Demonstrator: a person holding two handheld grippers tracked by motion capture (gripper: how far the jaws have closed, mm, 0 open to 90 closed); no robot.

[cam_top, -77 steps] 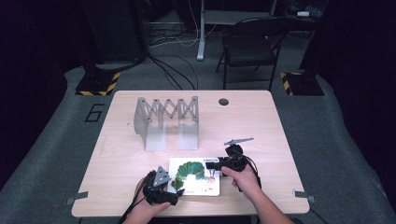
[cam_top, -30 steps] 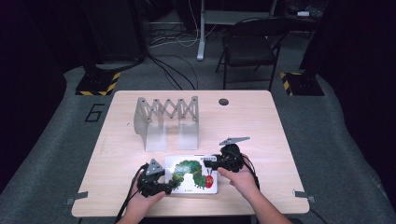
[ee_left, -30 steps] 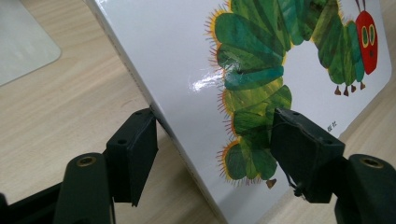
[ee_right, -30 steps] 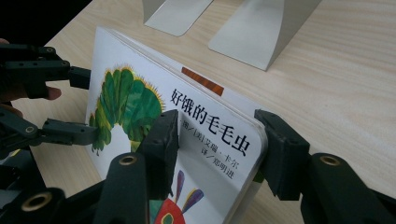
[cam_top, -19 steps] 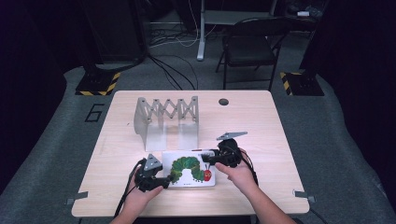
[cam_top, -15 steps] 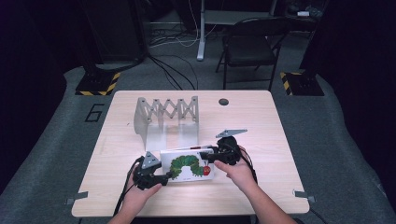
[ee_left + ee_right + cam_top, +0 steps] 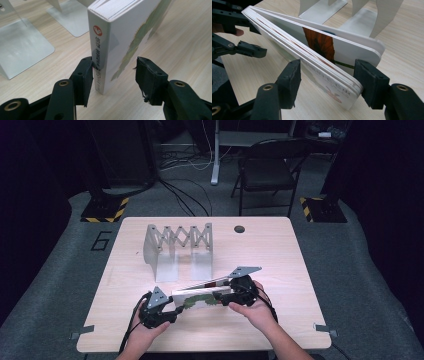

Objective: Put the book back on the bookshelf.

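White board book (green caterpillar cover) stands tilted on edge

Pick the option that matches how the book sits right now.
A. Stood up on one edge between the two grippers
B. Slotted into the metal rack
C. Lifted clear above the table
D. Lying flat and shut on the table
A: the book stands on its lower edge on the table, between the left gripper and right gripper, in front of the rack.
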